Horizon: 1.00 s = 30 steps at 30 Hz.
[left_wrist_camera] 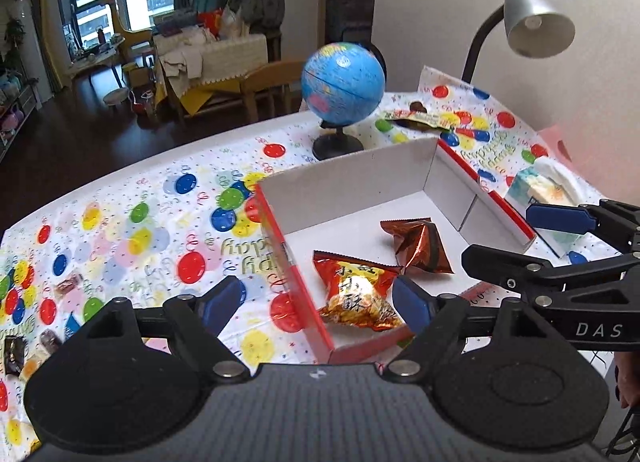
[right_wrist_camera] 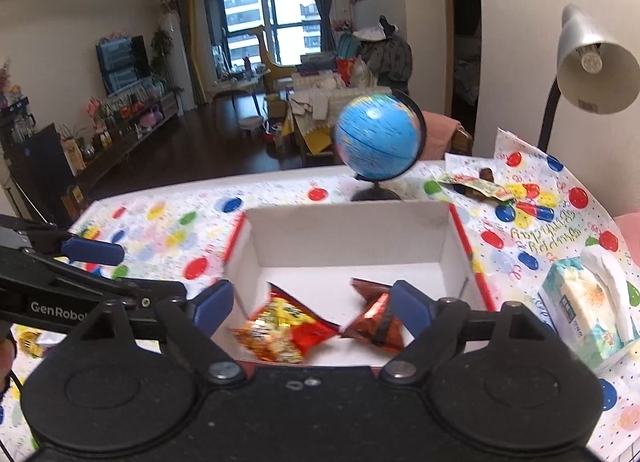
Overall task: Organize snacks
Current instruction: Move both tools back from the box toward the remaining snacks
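Both grippers, L (left_wrist_camera: 318,304) & R (right_wrist_camera: 312,308), wide, empty; snack packets (left_wrist_camera: 356,294) below in box (left_wrist_camera: 348,198).

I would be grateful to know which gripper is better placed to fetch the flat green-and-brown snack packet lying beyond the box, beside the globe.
Probably the right gripper. The flat green-and-brown snack packet lies toward its side of the red-edged white box, and both grippers are open and empty.

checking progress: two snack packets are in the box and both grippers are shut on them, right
Not quite. Two snack packets lie in the box, but the left gripper and right gripper are both open, holding nothing; both wrist views show this.
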### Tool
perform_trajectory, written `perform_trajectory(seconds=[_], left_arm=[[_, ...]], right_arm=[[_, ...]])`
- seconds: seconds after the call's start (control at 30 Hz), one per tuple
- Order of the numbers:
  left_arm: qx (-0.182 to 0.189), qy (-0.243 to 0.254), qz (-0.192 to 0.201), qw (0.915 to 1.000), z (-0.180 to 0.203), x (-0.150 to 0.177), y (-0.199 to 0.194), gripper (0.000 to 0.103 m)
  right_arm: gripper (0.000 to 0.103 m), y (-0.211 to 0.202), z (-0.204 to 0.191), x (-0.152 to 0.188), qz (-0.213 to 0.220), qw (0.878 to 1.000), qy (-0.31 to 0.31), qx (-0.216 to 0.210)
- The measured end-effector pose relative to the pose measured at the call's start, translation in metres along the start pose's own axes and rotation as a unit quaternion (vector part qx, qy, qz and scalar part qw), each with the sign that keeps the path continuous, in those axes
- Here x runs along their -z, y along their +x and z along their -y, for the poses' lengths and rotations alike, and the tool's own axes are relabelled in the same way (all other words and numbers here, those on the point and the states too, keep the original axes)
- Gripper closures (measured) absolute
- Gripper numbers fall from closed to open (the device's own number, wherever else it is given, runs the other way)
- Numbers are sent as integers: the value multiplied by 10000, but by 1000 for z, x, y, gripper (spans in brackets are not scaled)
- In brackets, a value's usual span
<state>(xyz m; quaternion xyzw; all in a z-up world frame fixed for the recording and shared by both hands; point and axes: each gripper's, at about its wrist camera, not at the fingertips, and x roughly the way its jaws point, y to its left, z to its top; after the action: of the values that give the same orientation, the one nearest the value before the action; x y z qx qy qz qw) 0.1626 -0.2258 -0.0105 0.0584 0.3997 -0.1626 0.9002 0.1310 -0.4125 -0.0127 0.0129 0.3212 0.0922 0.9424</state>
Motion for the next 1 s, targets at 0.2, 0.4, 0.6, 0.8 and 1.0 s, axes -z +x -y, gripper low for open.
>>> perform_trajectory(seconds=[0.2,0.4,0.6,0.8,1.0], left_arm=[[67,-224,221,9995,-30,16,-37,20],[-78,-556,347,9978,-70,38,-64,8],[-195,-853,408,9953,-118,64,-84,1],[-447,-1069,396,9925,-165,92,-99,1],[-911,-1291,337,9869,-210,119,-109,1]], right_arm=[[10,-18,-33,-3,186,9997,24,-146],[3,-22,-75,-2,269,9990,-13,-368],[0,-16,-119,4,298,9979,-128,-557],[0,1,-164,13,151,9971,-221,-716],[0,23,-200,27,-70,9970,-224,-740]])
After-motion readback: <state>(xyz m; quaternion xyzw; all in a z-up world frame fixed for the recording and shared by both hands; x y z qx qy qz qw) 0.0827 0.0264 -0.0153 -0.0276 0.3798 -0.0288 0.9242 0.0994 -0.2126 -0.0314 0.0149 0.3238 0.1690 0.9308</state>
